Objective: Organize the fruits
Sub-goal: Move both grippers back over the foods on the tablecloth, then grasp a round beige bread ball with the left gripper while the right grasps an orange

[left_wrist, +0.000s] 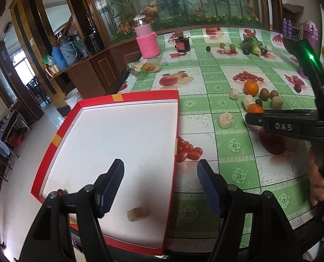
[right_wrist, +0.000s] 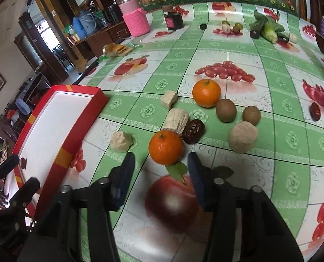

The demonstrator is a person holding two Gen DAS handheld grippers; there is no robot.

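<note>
L gripper (left_wrist: 160, 180) wide open, nothing between the pads, hanging over the near right part of the red-rimmed white tray (left_wrist: 127, 97). Just below its left finger (left_wrist: 111, 181), on the tray floor, lies a pale beige chunk (left_wrist: 138, 213); a dark red date (left_wrist: 61, 191) sits by the tray's near left edge, partly hidden behind the finger mount.

R gripper (right_wrist: 159, 166) also wide open, holding nothing, fingers either side of the printed apple on the tablecloth (right_wrist: 271, 131). Directly ahead of its tips, nearly touching: near orange (right_wrist: 166, 147). Ahead-left: beige cut piece (right_wrist: 121, 141). Just past the near orange: ridged beige cylinder (right_wrist: 176, 120) w/ a wrinkled dark date (right_wrist: 193, 130) against it. Further ahead: second orange (right_wrist: 206, 93), two kiwis (right_wrist: 226, 110) (right_wrist: 251, 115), round beige slice (right_wrist: 242, 137) ahead-right. Small beige cube (right_wrist: 169, 99) left of the far orange. Tray far left of the R gripper.
</note>
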